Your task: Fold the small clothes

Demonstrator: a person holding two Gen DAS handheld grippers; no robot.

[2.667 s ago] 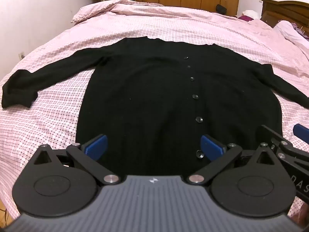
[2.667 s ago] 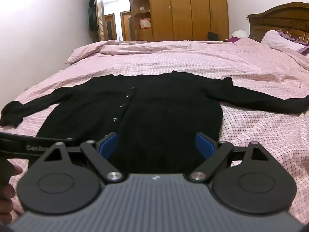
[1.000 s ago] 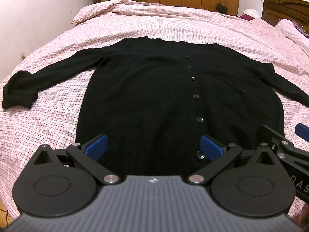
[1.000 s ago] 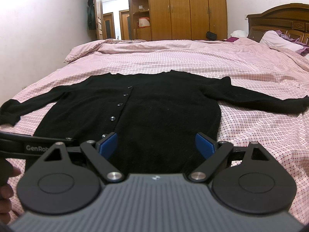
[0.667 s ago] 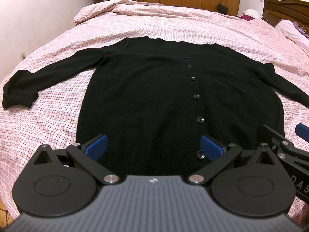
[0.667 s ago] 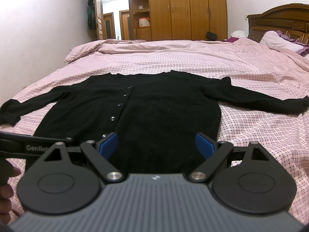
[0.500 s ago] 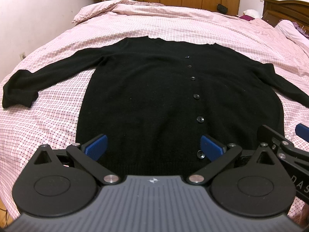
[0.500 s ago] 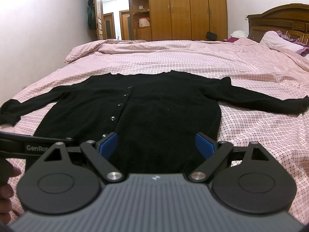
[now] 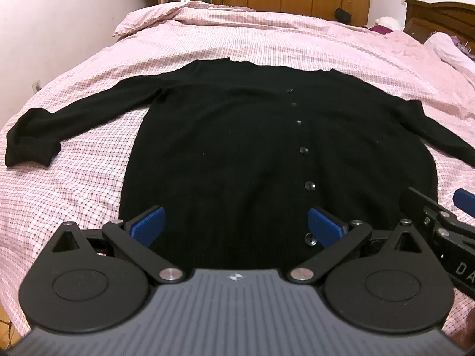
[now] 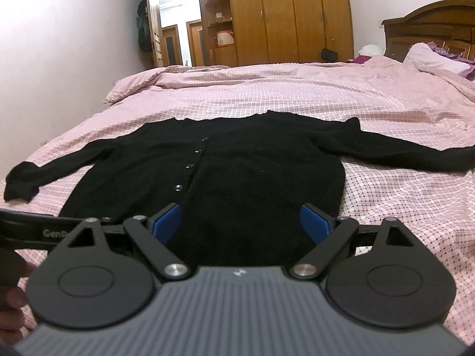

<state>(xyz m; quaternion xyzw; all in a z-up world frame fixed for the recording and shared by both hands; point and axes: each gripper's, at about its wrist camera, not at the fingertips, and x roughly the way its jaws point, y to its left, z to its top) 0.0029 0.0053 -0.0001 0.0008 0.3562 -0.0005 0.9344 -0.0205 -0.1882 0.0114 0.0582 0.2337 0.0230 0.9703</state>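
Observation:
A black buttoned cardigan (image 9: pixel 237 148) lies flat and spread out on the bed, buttons up, hem toward me, both sleeves stretched out to the sides. It also shows in the right wrist view (image 10: pixel 252 172). My left gripper (image 9: pixel 236 225) is open and empty, hovering over the hem's left half. My right gripper (image 10: pixel 240 222) is open and empty, over the hem's right half. The right gripper's body (image 9: pixel 439 222) shows at the right edge of the left wrist view.
The bed is covered with a pink checked sheet (image 9: pixel 74 184). A pillow (image 10: pixel 430 59) and a wooden headboard (image 10: pixel 430 26) are at the right. Wooden wardrobes (image 10: pixel 282 14) and a doorway (image 10: pixel 178 26) stand beyond the bed. A white wall is on the left.
Almost nothing has changed. Both grippers stay open over the hem; the right wrist view has shifted slightly, and the cardigan has not moved.

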